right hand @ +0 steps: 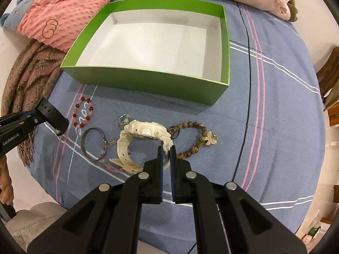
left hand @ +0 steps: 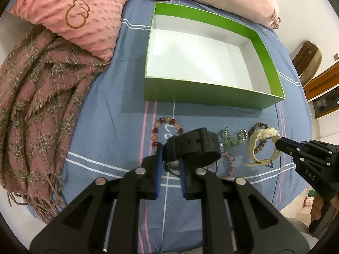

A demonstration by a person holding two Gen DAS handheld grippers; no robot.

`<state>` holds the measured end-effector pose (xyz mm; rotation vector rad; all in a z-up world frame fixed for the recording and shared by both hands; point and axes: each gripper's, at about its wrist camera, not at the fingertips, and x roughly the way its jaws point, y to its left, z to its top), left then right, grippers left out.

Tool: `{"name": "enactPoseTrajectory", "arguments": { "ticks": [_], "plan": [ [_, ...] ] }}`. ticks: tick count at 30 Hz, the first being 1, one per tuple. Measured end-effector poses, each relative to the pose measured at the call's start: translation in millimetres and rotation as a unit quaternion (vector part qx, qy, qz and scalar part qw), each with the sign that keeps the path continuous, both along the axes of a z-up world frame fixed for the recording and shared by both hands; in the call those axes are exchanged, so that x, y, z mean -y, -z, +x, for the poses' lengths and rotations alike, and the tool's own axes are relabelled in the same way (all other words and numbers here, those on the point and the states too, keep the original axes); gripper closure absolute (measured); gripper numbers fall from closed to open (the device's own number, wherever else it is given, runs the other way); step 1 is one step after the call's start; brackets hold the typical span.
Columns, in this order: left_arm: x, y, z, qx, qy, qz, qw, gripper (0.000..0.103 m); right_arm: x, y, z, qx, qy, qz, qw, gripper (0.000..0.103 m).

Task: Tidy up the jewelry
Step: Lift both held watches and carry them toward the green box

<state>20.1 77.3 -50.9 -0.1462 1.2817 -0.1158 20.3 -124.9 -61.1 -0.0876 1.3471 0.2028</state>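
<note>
Two watches are gripped at once. Nearest the left camera, the left gripper (left hand: 170, 158) has its jaws clamped on the strap of a black watch (left hand: 191, 147), held clear of the blue striped bedsheet (left hand: 110, 114). The right gripper (right hand: 166, 156) has its jaws pressed together on the strap of a cream watch (right hand: 144, 137), which looks barely off the sheet, if at all.

To do this step well, I would raise each watch straight up until its strap hangs free of the neighbouring pieces, then carry it over the near wall of the green box (right hand: 148, 80) and lower it onto the white floor before letting go. The cream strap sits close against a wooden bead bracelet (right hand: 190, 139) and a pink bead bracelet (right hand: 110, 148), so a snag is possible.

Both watch faces are hard to see: the black case is hidden behind the left fingers, and the cream one shows only side-on. A small greenish trinket (right hand: 125, 119) behind it is too blurred to name. A dark bangle (right hand: 93, 144) and a red bead bracelet (right hand: 82, 114) lie beyond, and the box holds nothing visible.
</note>
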Motion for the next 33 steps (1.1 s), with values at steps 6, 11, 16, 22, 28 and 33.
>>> {"name": "enactPoseTrajectory", "arguments": {
  "ticks": [6, 11, 16, 22, 28, 33],
  "plan": [
    [0.9, -0.5, -0.2, 0.000, 0.002, 0.000, 1.0000, 0.089, -0.7, 2.0, 1.0, -0.003, 0.002, 0.000, 1.000, 0.098],
    [1.7, 0.3, 0.6, -0.002, 0.004, 0.000, 1.0000, 0.089, -3.6, 4.9, -0.1, -0.007, -0.002, 0.002, 1.000, 0.098],
    [2.7, 1.7, 1.4, -0.004, 0.006, -0.001, 1.0000, 0.089, -5.0, 7.0, -0.4, -0.009, -0.004, 0.002, 1.000, 0.098],
    [2.5, 1.6, 1.2, -0.004, 0.006, -0.001, 1.0000, 0.089, -5.7, 7.8, 0.2, -0.011, -0.004, 0.002, 1.000, 0.098],
    [2.4, 1.7, 1.0, -0.004, 0.007, -0.001, 1.0000, 0.089, -6.6, 9.2, -0.3, -0.012, -0.005, 0.002, 1.000, 0.097],
    [3.7, -0.1, 1.5, 0.001, 0.007, -0.002, 1.0000, 0.089, -6.4, 6.6, 0.9, -0.010, -0.005, 0.007, 1.000, 0.098]
  ]
}}
